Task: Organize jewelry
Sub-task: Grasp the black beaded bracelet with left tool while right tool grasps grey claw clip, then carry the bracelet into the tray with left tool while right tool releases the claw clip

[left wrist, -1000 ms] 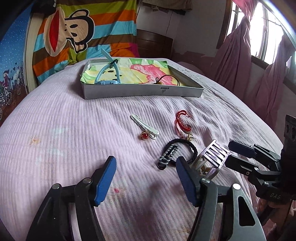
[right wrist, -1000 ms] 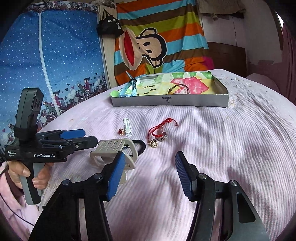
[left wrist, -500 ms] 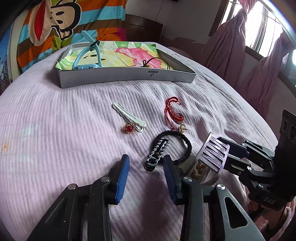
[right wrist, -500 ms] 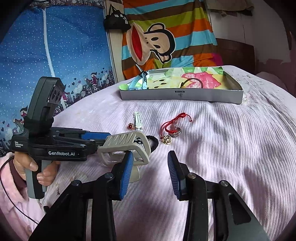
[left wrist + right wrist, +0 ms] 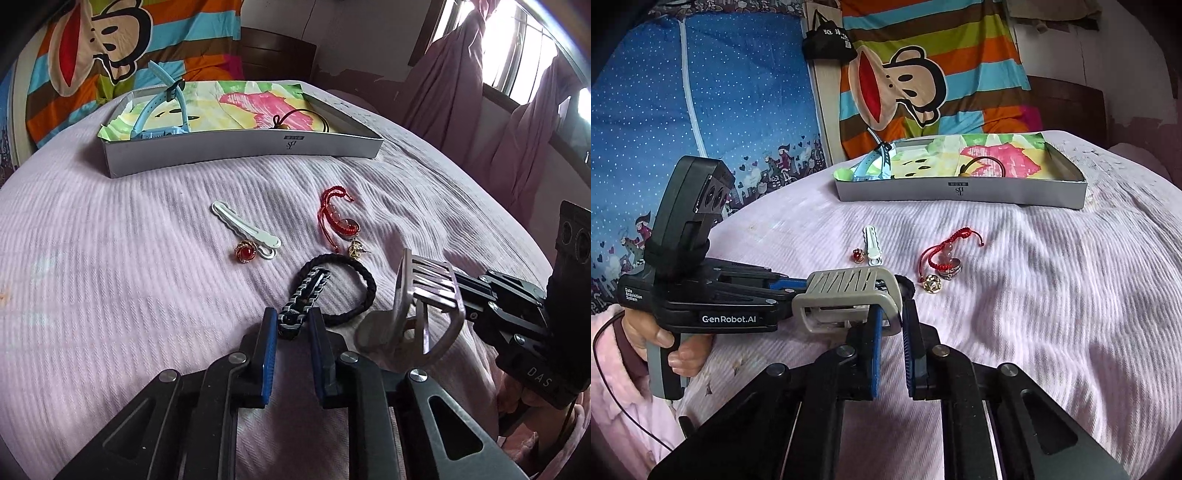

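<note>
Pink ribbed bedspread (image 5: 110,266), curtained window (image 5: 517,55), both grippers narrow, grip on anything unclear.

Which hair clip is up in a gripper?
The grey claw clip; the right gripper holds it. The white clip lies flat on the bed.

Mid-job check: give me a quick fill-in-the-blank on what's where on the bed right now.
1. The blue watch lies inside the grey ___.
2. The right gripper pinches the grey ___.
3. The left gripper fingers flank the striped end of the ___ bracelet.
Answers: box; claw clip; black.
</note>
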{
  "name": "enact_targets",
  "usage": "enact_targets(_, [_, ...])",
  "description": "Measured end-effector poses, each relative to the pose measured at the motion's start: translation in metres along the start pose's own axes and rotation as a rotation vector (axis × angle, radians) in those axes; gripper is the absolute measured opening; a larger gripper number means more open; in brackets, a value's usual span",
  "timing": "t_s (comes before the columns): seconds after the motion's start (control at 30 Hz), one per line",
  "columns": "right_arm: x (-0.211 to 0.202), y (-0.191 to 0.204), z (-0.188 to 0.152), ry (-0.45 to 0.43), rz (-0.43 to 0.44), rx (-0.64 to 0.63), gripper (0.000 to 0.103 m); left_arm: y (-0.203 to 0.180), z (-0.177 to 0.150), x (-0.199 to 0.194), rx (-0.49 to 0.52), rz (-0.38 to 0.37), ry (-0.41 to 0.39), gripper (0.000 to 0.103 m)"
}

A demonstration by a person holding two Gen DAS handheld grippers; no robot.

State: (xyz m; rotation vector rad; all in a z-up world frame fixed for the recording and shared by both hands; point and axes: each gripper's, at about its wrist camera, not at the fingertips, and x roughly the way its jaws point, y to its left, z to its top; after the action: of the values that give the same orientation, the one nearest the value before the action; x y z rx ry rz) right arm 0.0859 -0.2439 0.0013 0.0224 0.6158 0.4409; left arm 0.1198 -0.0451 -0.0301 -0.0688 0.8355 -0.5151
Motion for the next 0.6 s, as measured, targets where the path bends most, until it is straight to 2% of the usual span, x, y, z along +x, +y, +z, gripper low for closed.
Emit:
enact_targets(0.33, [-0.008, -0.011, 0.005, -0.076, -0.023, 0.054, 0.007, 0.011, 0.001, -0.013, -0.060, 0.015, -0.083, 0.016])
enact_targets(0.6, [-0.002, -0.015, 0.009, -0.087, -0.034, 0.067, 0.007, 0.016, 0.004, -0.017, -0.097, 0.025, -0.122, 0.016])
